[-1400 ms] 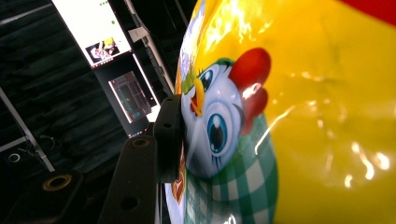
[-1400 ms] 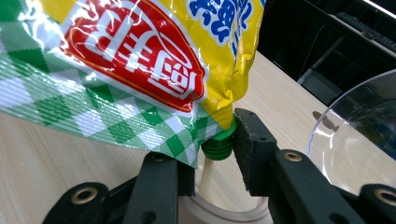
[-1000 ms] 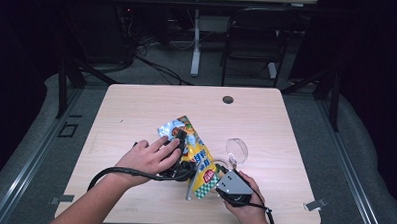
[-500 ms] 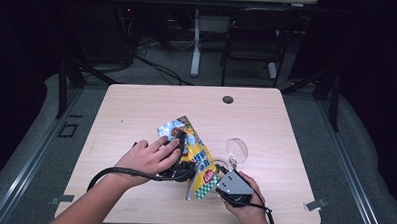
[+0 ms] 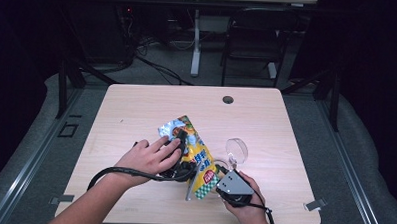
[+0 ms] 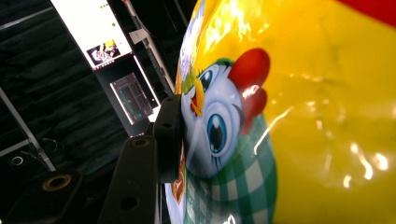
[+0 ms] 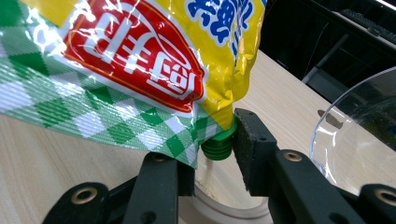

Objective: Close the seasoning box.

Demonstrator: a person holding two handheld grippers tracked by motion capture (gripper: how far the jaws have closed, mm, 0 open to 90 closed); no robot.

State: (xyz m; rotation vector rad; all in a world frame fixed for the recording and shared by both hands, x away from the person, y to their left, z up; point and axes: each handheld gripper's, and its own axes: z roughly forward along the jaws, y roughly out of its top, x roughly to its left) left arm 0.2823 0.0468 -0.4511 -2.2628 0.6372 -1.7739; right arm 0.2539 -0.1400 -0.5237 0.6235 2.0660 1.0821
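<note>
A yellow spouted pouch (image 5: 197, 154) with a green checked bottom lies slanted at the front middle of the table (image 5: 136, 115). My left gripper (image 5: 179, 147) is clamped across the pouch's middle. In the left gripper view one black finger (image 6: 168, 130) presses against the cartoon chicken printed on the pouch (image 6: 303, 93), and the other finger is hidden behind it. My right gripper (image 7: 215, 156) is shut on the pouch's green cap (image 7: 218, 147), which points down at the lower corner. The right gripper (image 5: 223, 174) sits at the pouch's near end.
A clear plastic bowl (image 5: 236, 151) stands just right of the pouch and close to my right gripper; its wall (image 7: 355, 126) curves in at the right of the right gripper view. A round cable hole (image 5: 228, 99) marks the table's far edge. Chairs and desk legs stand beyond.
</note>
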